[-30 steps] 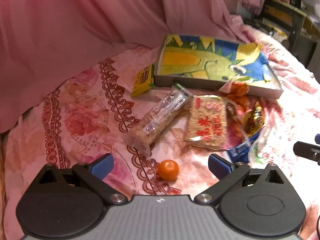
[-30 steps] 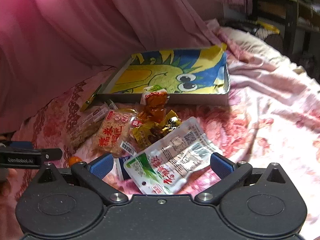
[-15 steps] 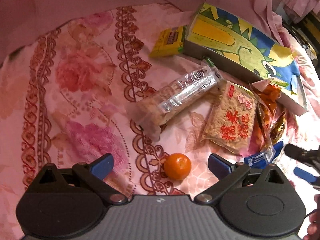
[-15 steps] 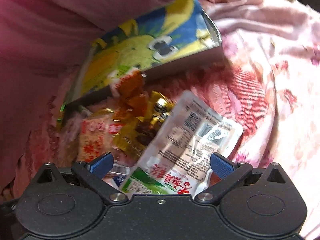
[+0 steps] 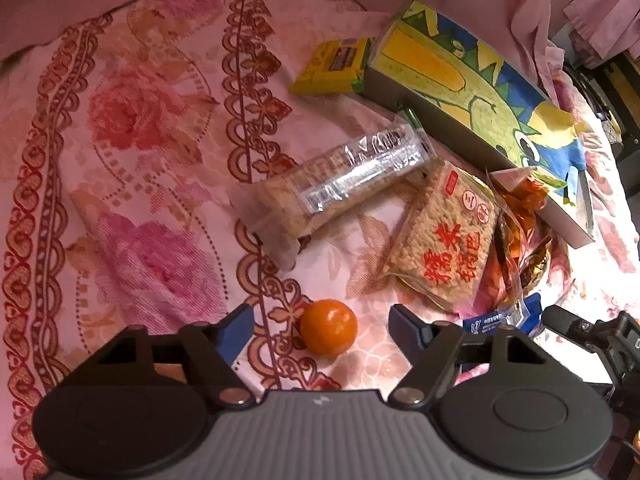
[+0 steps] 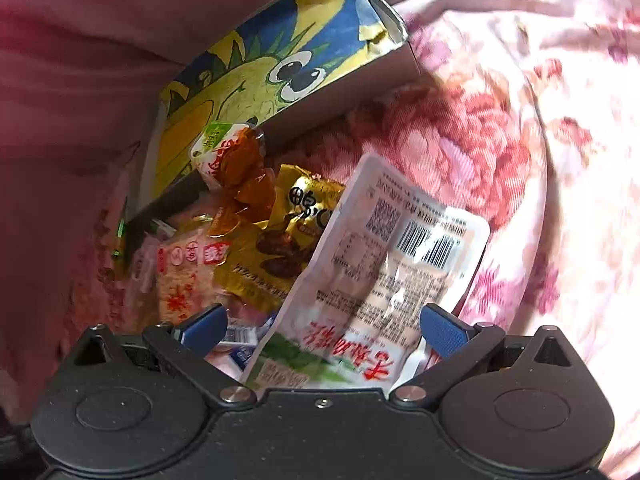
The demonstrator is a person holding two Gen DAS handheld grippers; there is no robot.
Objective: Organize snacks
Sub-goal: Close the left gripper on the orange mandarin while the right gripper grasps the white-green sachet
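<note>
A small orange (image 5: pixel 329 327) lies on the flowered bedspread between the fingers of my left gripper (image 5: pixel 324 322). Its jaws are closing and the pads stand apart from the fruit. Beyond it lie a clear-wrapped cracker bar (image 5: pixel 340 184), a rice-cracker pack with red characters (image 5: pixel 440 240) and a yellow packet (image 5: pixel 332 66). My right gripper (image 6: pixel 324 326) is open over a white pouch (image 6: pixel 392 264), whose near end lies between its fingers. A gold pack (image 6: pixel 296 232) and an orange-brown pack (image 6: pixel 240 160) are piled behind the pouch.
A shallow box with a dinosaur print (image 5: pixel 480 92) stands behind the snacks, also visible as the dinosaur box (image 6: pixel 280 64) in the right wrist view. A blue packet (image 5: pixel 500 320) lies under the pile. Pink fabric rises at the back. Dark furniture (image 5: pixel 616 92) stands far right.
Both grippers sank toward the bed and rolled, so the snacks look closer and tilted. The left jaws have narrowed around the orange. The right jaws stay wide.
</note>
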